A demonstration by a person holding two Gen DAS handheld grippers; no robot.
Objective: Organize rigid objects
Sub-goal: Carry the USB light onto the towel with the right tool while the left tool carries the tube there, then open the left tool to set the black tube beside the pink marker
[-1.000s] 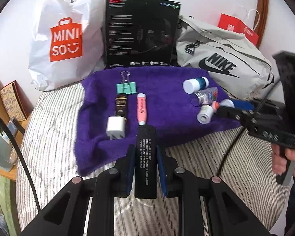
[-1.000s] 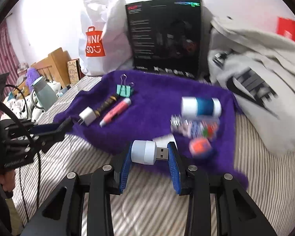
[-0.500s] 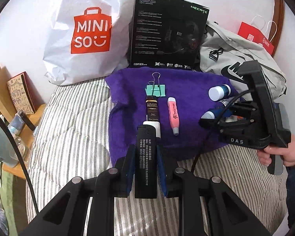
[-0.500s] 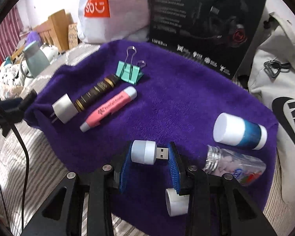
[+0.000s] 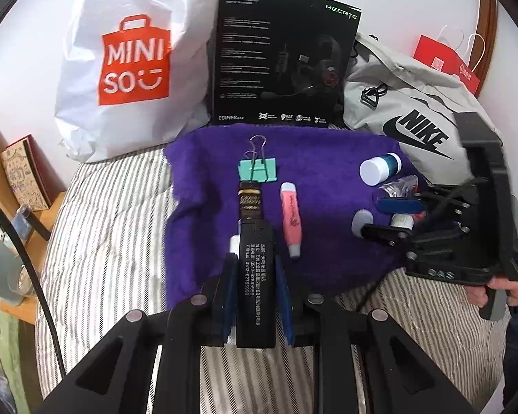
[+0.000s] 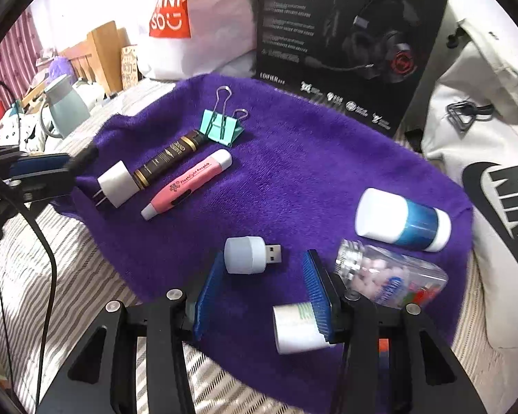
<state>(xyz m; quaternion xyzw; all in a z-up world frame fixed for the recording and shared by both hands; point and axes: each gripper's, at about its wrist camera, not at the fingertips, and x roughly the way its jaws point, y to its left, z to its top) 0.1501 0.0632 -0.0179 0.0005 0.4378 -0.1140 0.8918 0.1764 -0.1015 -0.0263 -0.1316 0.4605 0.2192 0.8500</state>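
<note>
**Two grippers over a purple towel of small objects**

Left wrist view: the left gripper (image 5: 253, 276) is clamped on a black lighter (image 5: 255, 276) with white print, which hides most of a white charger plug (image 5: 234, 243). The right gripper (image 5: 390, 219) is blurred.

Right wrist view: the right gripper (image 6: 264, 281) is spread wide around a pale USB night light (image 6: 250, 253) lying on the purple towel (image 6: 293, 158). One finger partly covers a white cap (image 6: 295, 327).

Purple towel (image 6: 293, 158) on grey-and-white striped bedding (image 5: 114, 227). Mint-green binder clip (image 6: 221, 127); pink pen (image 6: 190, 183) with white tip; dark brown tube (image 6: 169, 162) with gold bands; white plug (image 6: 115, 188). Bottle (image 6: 402, 219): white cap, blue body. White bag (image 5: 127, 65) with orange logo; black box (image 5: 279, 55).
</note>
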